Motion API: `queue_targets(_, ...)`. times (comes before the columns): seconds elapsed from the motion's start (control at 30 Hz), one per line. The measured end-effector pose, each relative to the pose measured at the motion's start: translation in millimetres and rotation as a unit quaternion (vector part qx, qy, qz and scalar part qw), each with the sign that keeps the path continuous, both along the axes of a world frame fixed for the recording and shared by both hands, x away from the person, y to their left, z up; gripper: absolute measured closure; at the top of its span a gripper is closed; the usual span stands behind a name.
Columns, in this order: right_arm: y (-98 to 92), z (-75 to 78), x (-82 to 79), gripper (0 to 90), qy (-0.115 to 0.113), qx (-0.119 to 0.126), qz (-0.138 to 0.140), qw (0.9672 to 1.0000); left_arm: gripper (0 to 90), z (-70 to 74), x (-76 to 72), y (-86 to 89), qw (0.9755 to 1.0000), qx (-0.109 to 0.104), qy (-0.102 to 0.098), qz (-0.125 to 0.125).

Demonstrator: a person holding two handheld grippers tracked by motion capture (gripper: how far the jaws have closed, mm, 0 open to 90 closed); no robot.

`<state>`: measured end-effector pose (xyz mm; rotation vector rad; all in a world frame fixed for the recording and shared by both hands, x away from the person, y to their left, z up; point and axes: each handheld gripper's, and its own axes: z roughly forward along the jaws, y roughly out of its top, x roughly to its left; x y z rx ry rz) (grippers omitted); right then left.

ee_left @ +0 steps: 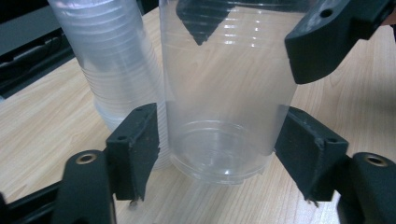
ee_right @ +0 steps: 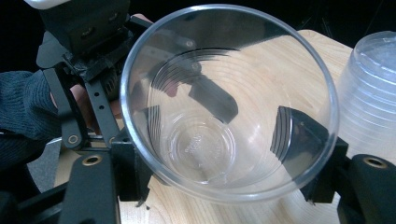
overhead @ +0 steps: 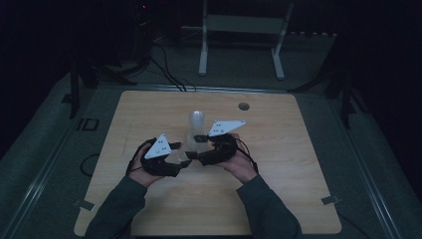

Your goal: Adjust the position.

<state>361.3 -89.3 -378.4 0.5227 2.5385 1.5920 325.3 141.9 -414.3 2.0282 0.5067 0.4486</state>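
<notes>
dim and dark all round, the pale wooden surface [overhead: 278, 164] carries a stack of clear plastic cups [ee_left: 112, 70] near its middle, and a single clear cup [ee_left: 224, 102] stands just beside it between both tools. the cup looks light, thin-walled, slick and easily crushed, so i judge the low wall near the base the firmest place to pinch. the left hand-held gripper [ee_left: 217, 144] brackets that lower wall, jaws partly spread and seemingly touching, while the right hand-held gripper [ee_right: 224, 154] flanks it likewise; i cannot tell whether either truly clamps.
</notes>
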Motion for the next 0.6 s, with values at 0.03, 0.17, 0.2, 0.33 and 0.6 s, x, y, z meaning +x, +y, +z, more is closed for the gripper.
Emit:
queue_targets(0.03, 0.2, 0.0, -0.1, 32.3, -0.001, -0.001, -0.001, 1.0, 37.0, -0.3, 0.2, 0.2, 1.0, -0.002, 0.001, -0.001)
queue_targets(0.17, -0.4, -0.5, -0.3, 29.1, 0.004, 0.007, 0.004, 1.0, 40.6, -0.5, 0.8, 1.7, 0.9999, -0.015, 0.005, -0.006)
queue_targets(0.2, -0.4, -0.5, -0.3, 29.1, 0.004, 0.007, 0.004, 1.0, 40.8, -0.5, 0.8, 1.7, 0.9999, -0.015, 0.005, -0.006)
queue_targets(0.33, -2.2, 0.1, -0.8, 26.7, 0.005, 0.022, 0.009, 0.9997, 41.0, 0.3, 1.4, 3.7, 0.9995, -0.029, 0.008, -0.011)
queue_targets(0.6, -3.6, 1.6, -2.3, 25.3, -0.001, 0.051, 0.013, 0.9986, 41.1, 1.4, 1.7, 6.0, 0.9985, -0.05, 0.014, -0.018)
